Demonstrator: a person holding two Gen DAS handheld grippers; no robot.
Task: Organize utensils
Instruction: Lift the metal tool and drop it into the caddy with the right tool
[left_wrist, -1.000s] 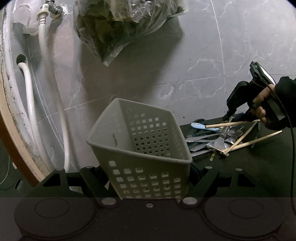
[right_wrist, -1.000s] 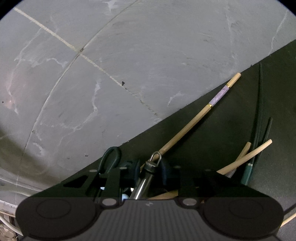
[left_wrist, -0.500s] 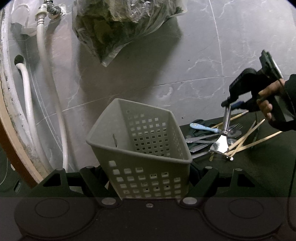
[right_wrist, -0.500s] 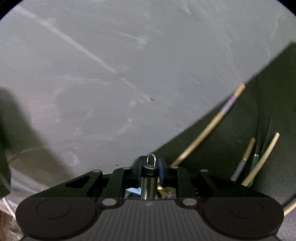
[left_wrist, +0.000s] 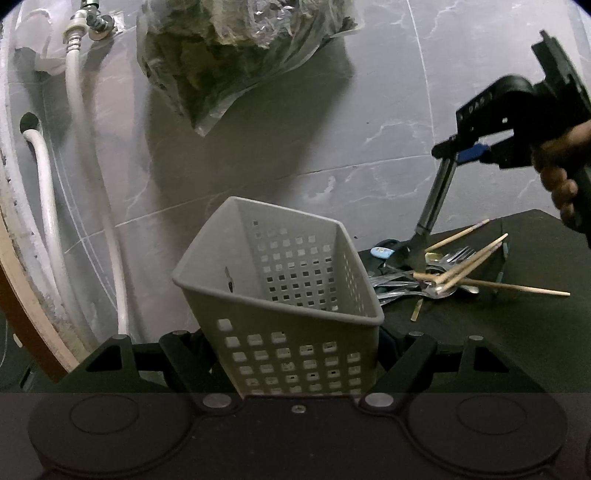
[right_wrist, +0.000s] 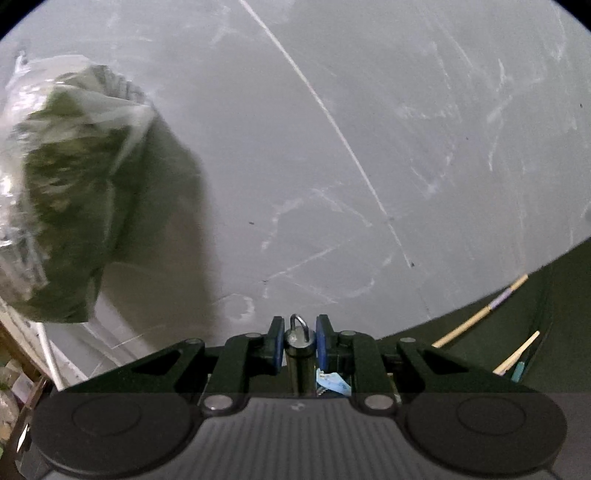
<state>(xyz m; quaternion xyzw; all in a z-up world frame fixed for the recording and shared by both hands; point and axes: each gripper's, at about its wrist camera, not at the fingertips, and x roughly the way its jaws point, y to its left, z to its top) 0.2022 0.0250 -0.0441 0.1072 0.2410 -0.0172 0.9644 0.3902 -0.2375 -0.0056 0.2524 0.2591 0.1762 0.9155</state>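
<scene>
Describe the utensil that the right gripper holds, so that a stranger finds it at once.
Find the dark mat right of the grey basket. Above its utensil pile hangs a metal spatula, clamped in the right gripper. It alone hangs lifted, blade down.

Probably a home utility corner: marble-look tiles, white hoses, bagged greens.

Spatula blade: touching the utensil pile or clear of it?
Cannot tell. In the left wrist view the spatula hangs from the right tool, its blade overlapping the utensil pile; no gap or contact shows.
</scene>
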